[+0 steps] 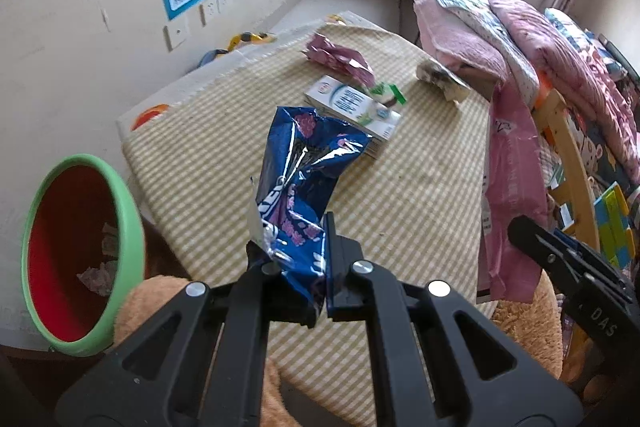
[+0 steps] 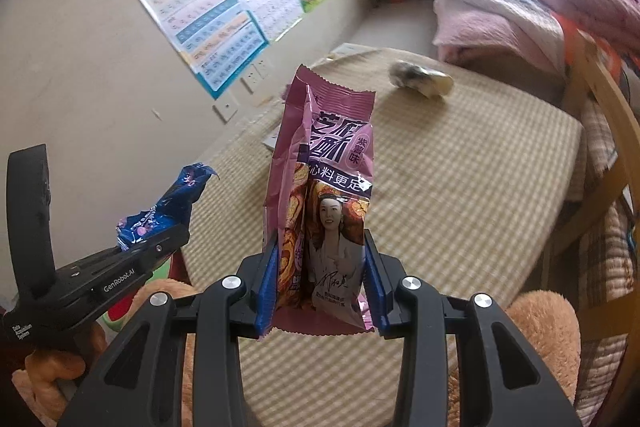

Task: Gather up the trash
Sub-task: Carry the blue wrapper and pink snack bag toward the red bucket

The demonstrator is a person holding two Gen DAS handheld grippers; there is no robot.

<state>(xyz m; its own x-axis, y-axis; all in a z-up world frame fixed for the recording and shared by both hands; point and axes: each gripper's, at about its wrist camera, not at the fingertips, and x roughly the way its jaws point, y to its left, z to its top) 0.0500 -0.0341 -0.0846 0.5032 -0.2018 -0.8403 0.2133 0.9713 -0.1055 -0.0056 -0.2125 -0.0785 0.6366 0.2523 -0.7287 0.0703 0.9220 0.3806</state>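
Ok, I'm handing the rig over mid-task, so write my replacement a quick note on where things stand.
Left gripper: shut on a blue snack wrapper, held above the table.
Right gripper: shut on a pink snack bag, also lifted.
Bin: red bin with a green rim stands to the left, some scraps already inside.
Left on the checked tablecloth: milk carton, crumpled purple wrapper, clear wrapper near the far edge.
Next: drop both held items into the bin, then fetch the rest.

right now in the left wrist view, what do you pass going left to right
trash bin → blue wrapper in the left gripper → milk carton → pink wrapper → right gripper
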